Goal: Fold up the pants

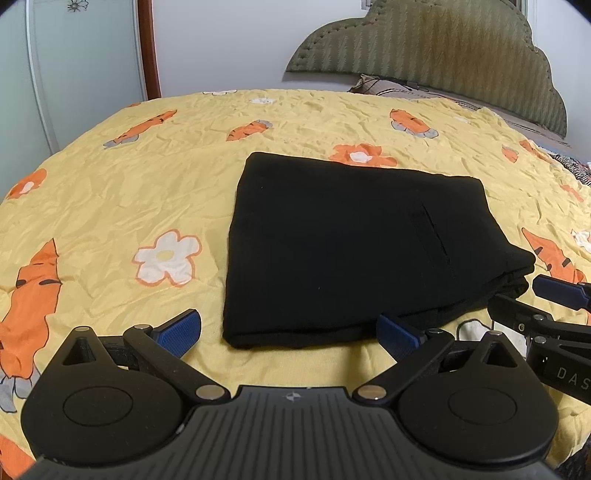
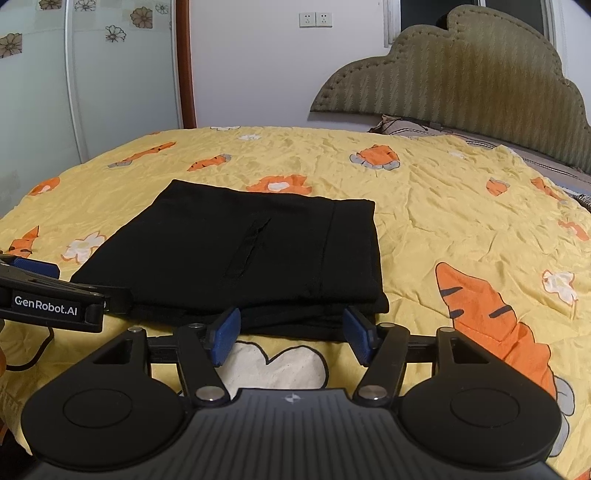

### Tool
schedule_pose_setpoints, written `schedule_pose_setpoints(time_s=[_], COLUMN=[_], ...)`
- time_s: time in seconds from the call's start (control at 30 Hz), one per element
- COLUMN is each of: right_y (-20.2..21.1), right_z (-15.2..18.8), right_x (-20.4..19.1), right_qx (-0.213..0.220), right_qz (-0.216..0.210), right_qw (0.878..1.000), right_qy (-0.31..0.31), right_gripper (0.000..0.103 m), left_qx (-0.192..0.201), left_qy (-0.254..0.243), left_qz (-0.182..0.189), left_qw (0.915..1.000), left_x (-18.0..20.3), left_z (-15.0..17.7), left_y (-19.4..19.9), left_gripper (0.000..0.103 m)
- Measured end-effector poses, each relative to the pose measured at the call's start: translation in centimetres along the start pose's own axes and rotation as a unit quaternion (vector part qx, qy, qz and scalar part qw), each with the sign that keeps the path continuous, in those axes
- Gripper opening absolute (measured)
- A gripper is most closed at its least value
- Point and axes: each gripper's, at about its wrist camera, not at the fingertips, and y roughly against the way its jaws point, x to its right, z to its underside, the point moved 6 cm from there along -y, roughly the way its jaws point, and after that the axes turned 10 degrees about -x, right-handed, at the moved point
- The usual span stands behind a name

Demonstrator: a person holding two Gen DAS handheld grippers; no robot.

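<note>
Black pants [image 1: 343, 243] lie folded into a flat rectangular stack on the yellow bedspread [image 1: 110, 192]; they also show in the right wrist view [image 2: 243, 254]. My left gripper [image 1: 288, 332] is open and empty, just in front of the stack's near edge. My right gripper [image 2: 291, 332] is open and empty, its blue pads [image 2: 225, 334] at the near right edge of the stack. The right gripper also shows in the left wrist view [image 1: 546, 314] at the stack's right corner, and the left gripper in the right wrist view [image 2: 48, 291] at the left.
The bedspread [image 2: 443, 221] has orange carrot and white flower prints. A padded olive headboard [image 2: 461, 81] and a pillow [image 2: 399, 127] are at the far right. A wardrobe door [image 2: 92, 74] and a wall with sockets [image 2: 314, 19] stand behind the bed.
</note>
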Motion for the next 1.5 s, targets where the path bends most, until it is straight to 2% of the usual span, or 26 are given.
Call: schedule_pose_setpoints(time_s=[0.17, 0.33, 0.43, 1.5], right_y=[0.3, 0.6, 0.7, 1.8], right_z=[0.2, 0.3, 0.4, 1.3], right_x=[-0.1, -0.2, -0.2, -0.9], right_qx=[0.001, 0.002, 0.002, 0.003], right_qz=[-0.001, 0.002, 0.004, -0.004], right_qw=[1.0, 1.0, 1.0, 1.0], right_qy=[-0.001, 0.0, -0.003, 0.015], right_gripper=[0.07, 0.073, 0.079, 0.08], left_qx=[0.0, 0.0, 0.0, -0.016], left_qy=[-0.003, -0.005, -0.005, -0.009], left_qz=[-0.003, -0.003, -0.003, -0.008], left_qw=[1.0, 1.0, 1.0, 0.9998], left_x=[-0.1, -0.2, -0.2, 0.0], left_z=[0.3, 0.6, 0.6, 1.8], left_y=[0.2, 0.5, 0.5, 0.7], left_gripper=[0.103, 0.103, 0.103, 0.103])
